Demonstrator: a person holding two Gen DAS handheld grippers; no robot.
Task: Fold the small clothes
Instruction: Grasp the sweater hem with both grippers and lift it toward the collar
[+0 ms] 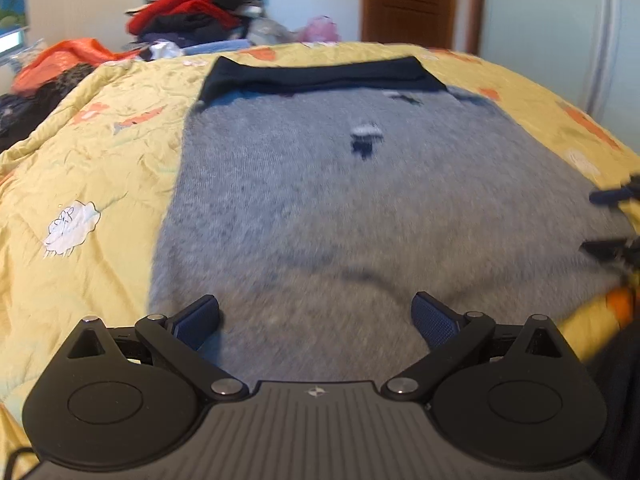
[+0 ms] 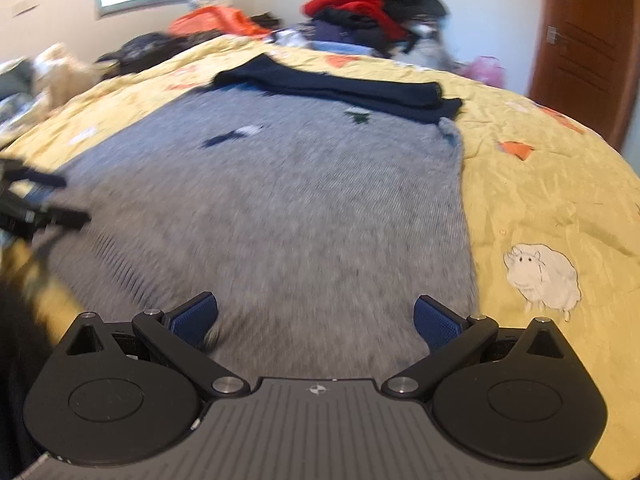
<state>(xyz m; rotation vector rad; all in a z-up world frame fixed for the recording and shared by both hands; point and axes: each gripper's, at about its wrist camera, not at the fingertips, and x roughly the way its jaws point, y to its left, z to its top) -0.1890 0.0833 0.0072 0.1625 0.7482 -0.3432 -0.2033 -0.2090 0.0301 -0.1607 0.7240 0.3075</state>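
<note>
From the left wrist camera, the left gripper [image 1: 316,322] hangs low over the near edge of a grey sweater [image 1: 320,208], its blue-padded fingers [image 1: 198,322] spread wide with nothing between them. The sweater lies flat on a yellow quilt [image 1: 88,160] printed with sheep and orange shapes — its dark blue sleeves [image 1: 320,74] are folded across the far end, and a few small dark motifs dot the knit. At the right border of this view the other gripper's black fingertips poke in over the sweater's edge. Behind the bed, a heap of clothes [image 1: 192,12] in red and black is stacked against the wall, and a brown door [image 1: 408,0] stands to the right.

From the right wrist camera, the right gripper [image 2: 316,320] is likewise held over the sweater's near hem, jaws wide apart and empty. The sweater fills the middle of the picture, blurred; the quilt shows bare to its right, with a white sheep [image 2: 544,276] just beside the grey edge. The left gripper's fingertips reach in from the left border.
</note>
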